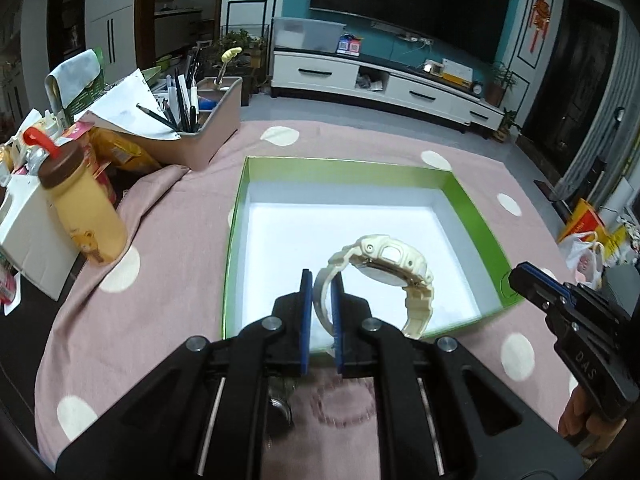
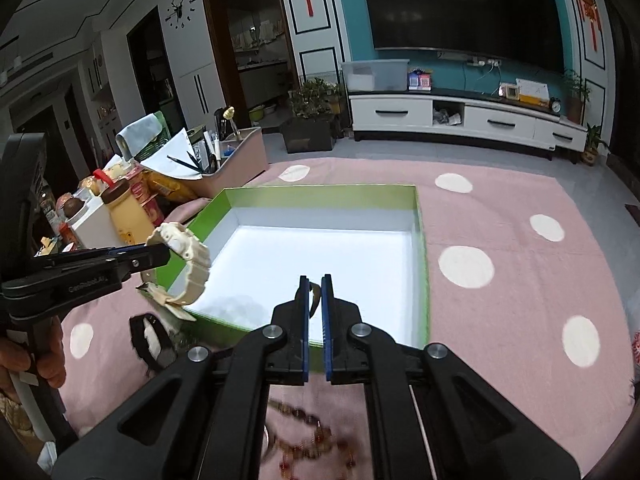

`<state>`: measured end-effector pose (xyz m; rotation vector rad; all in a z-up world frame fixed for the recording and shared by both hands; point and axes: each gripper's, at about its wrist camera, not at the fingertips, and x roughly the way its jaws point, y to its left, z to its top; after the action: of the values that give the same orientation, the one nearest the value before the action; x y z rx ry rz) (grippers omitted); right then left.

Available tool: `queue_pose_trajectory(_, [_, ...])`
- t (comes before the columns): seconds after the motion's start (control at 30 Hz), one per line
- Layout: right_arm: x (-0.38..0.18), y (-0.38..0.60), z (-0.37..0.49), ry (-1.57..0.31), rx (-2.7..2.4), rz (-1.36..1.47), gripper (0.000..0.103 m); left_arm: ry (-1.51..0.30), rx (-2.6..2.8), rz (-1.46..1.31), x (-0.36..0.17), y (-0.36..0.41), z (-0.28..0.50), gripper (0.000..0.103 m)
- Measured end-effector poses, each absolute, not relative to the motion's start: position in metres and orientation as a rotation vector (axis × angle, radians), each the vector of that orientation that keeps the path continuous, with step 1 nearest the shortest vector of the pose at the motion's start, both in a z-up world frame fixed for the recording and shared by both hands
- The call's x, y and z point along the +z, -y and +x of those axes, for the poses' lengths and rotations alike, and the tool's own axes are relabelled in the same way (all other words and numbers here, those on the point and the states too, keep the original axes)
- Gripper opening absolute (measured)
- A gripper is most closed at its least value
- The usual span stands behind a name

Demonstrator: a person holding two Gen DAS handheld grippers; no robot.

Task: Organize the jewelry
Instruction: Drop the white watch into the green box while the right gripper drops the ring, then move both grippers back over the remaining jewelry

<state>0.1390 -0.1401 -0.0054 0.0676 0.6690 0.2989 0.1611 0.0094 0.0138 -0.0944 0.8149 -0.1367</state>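
- The cream watch [image 1: 378, 268] hangs clear of the cloth, over the near part of the green box [image 1: 476, 216], whose white floor is bare.
- In the left wrist view its strap loops up from the pads and over to the case, which lies out to the right of the pads with its dial side tipped up and away; the other strap half drops from the case toward the box's near edge.
- In the right wrist view the watch [image 2: 182, 258] sits above the box's near-left corner, with its long axis running from upper left down to lower right and the loose strap end trailing lowest.
- The left gripper [image 1: 322, 304] is nearly pressed together, pinching one strap between its blue pads; it touches nothing else.
- The right gripper [image 2: 315, 308] is also drawn almost together over the box's near edge, with a thin dark strip showing between its pads; what that strip is cannot be told.
- A black band [image 2: 150, 340] lies on the pink dotted cloth [image 2: 520, 300] just outside the box's near-left corner.
- A string of reddish beads [image 2: 316, 440], blurred, lies on the cloth under the right gripper.
- A hand [image 2: 28, 360] grips the left gripper's handle.
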Motion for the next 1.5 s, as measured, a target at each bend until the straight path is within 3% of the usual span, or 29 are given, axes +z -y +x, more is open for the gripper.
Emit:
queue_pose_trajectory(0.2, [-0.03,0.14,0.178,-0.755,0.291,0.097,0.006,-0.881,-0.108,-0.089,-0.01,-0.006,0.192,0.013])
queue_pose_trajectory(0.3, [-0.039,0.145,0.184,-0.779,0.262,0.123,0.025,-0.912,-0.114,-0.103,-0.02,-0.006,0.2,0.019])
queue_pose_trajectory(0.37, [-0.041,0.152,0.183,-0.776,0.245,0.154,0.038,-0.904,-0.108,-0.102,-0.021,-0.006,0.199,0.028])
queue_pose_trajectory(0.5, [-0.035,0.173,0.172,-0.747,0.213,0.196,0.039,-0.871,-0.096,-0.118,-0.01,-0.013,0.194,0.051])
queue_pose_trajectory(0.63, [-0.028,0.192,0.154,-0.73,0.188,0.223,0.04,-0.836,-0.079,-0.15,0.003,-0.028,0.182,0.063])
queue_pose_trajectory(1.03, [-0.029,0.224,0.092,-0.744,0.143,0.305,0.046,-0.813,0.022,-0.192,0.014,-0.081,0.118,0.075])
queue_pose_trajectory(1.5, [-0.026,0.217,0.047,-0.765,0.161,0.3,0.046,-0.877,0.031,-0.231,-0.009,-0.101,0.058,0.076])
